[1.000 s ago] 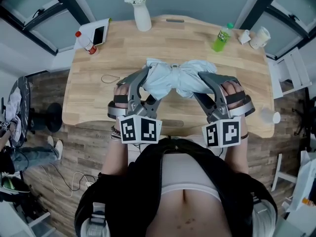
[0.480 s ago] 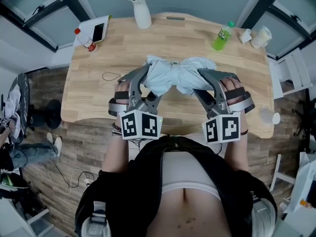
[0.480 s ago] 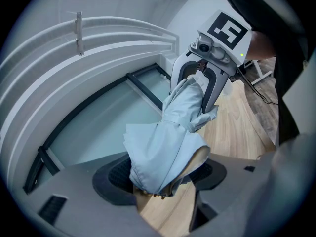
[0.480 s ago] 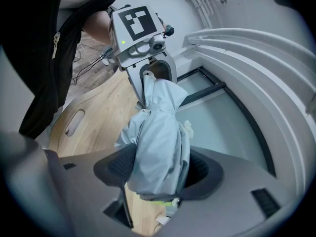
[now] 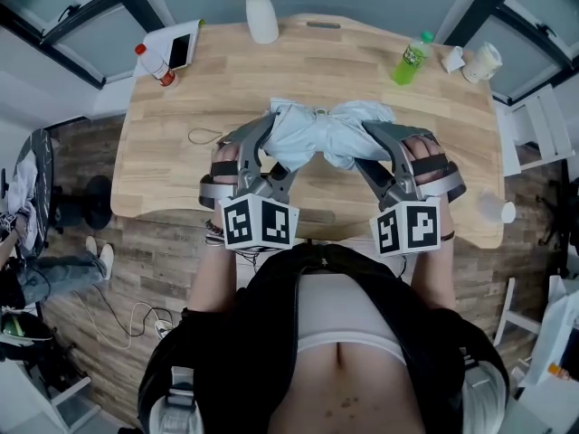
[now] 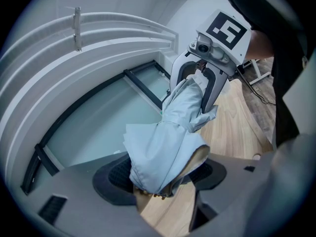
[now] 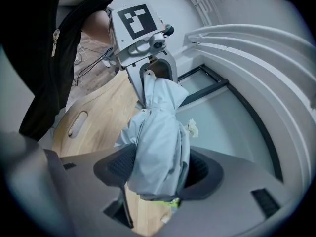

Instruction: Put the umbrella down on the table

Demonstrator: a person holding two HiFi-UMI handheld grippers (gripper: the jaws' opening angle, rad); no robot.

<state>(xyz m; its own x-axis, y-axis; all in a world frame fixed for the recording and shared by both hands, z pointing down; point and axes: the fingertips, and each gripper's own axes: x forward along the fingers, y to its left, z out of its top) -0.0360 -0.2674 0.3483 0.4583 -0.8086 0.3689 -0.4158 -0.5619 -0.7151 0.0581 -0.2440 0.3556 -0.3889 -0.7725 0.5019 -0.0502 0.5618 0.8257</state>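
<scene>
A red-capped bottle (image 5: 156, 64) and a white vase (image 5: 261, 14) stand along the far-left edge of the wooden table (image 5: 208, 89), well apart from the action at its near side. There the left gripper (image 5: 269, 147) is pinching one end of a folded pale-blue umbrella (image 5: 321, 138); its own view shows both pads pressed into the bunched fabric, with bare wood visible beneath. The umbrella lies crosswise between the two tools, roughly level and over the near half of the table (it appears to hang just clear of the wood, though contact cannot be ruled out from above). Gripping it at both ends probably keeps the loose canopy from sagging or swinging, so the bundle can go down flat in one motion. The right gripper (image 5: 373, 150) is clamped on the opposite end, its jaws closed around a thick fold of cloth in its own view. Farther right, a green bottle (image 5: 409, 63) and a paper cup (image 5: 479, 61) sit near the far corner, clear of the open stretch of tabletop under the umbrella, which looks like the natural landing spot. The setting-down itself is judged not yet finished.
</scene>
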